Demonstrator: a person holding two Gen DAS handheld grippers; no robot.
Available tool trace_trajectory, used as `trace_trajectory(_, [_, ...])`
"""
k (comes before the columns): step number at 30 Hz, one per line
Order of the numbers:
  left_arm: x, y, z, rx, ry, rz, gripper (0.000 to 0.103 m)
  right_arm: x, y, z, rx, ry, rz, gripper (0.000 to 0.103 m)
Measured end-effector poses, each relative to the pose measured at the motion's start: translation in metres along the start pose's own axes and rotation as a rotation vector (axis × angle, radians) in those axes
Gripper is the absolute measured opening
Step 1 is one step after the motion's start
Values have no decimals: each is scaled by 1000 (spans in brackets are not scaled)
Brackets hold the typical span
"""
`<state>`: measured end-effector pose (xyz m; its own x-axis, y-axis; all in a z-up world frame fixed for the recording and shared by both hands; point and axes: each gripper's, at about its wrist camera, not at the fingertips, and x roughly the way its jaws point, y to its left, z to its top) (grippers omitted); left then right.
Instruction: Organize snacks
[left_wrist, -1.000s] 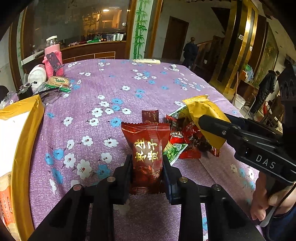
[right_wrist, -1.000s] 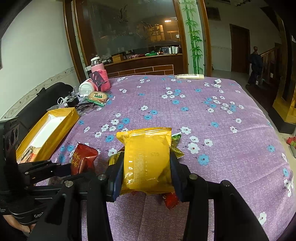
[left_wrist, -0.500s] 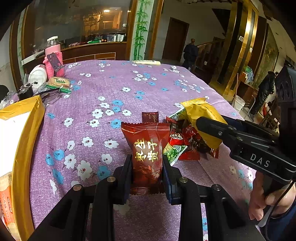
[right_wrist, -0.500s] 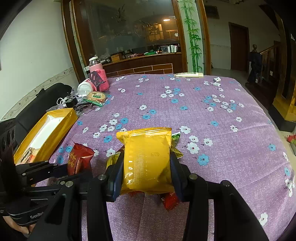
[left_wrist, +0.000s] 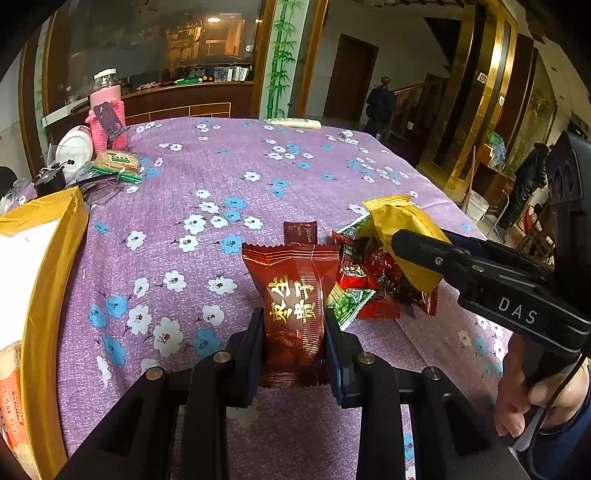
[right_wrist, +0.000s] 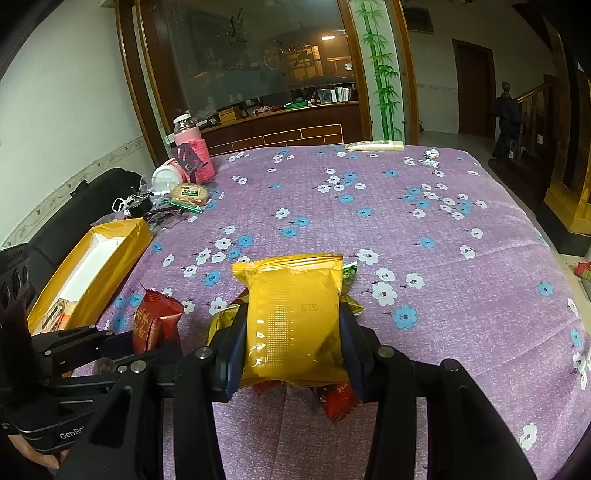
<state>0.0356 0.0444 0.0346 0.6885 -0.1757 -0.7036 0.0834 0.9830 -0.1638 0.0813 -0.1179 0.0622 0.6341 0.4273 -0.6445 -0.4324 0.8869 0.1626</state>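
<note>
Holding a red packet (left_wrist: 293, 306) in the left gripper (left_wrist: 294, 345) and a yellow packet (right_wrist: 293, 321) in the right gripper (right_wrist: 293, 345), with the gold box (right_wrist: 107, 254) nearly empty and a snack pile (left_wrist: 369, 280) unsorted.

A: Dark red snack packet (left_wrist: 293, 306), gold characters, crimped ends. Upright, lifted clear of the cloth, pinched at its lower half.

B: Yellow foil packet (right_wrist: 295, 319), plump, faint stamp on its face. Also upright, pinched at both sides, raised above the pile.

A: Loose snack pile (left_wrist: 364, 286) on the cloth just beside the red packet: red wrappers, a green-and-white one, count unclear under the overlap. Small brown packet (left_wrist: 300, 232) just behind.

B: Yellow box (right_wrist: 94, 266) at table's left edge, open, one orange-labelled packet (left_wrist: 13, 402) inside.
</note>
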Motion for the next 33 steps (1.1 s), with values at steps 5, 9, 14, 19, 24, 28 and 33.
trace_trajectory(5, [-1,3,0,-7,1,2,30,3,-3,1,24,4,4,44])
trace_trajectory(9, [0,5,0,-17,7,-1,30,6,-3,0,26,17,7,44])
trace_trajectory(14, [-2,3,-1,-1,-4,-1,30,0,-4,0,18,-6,2,44])
trace_trajectory(19, [-8,-1,-1,10,-29,-1,30,-5,-4,0,18,-20,-1,44])
trace_trajectory(24, [-11,-4,-2,22,-48,15,30,-8,-7,1,22,-33,-15,44])
trace_trajectory(28, [-11,-3,-2,15,-44,20,30,-9,-11,1,41,-32,-10,44])
trace_trajectory(33, [-12,-7,-3,22,-47,21,30,-11,-11,1,39,-41,-16,44])
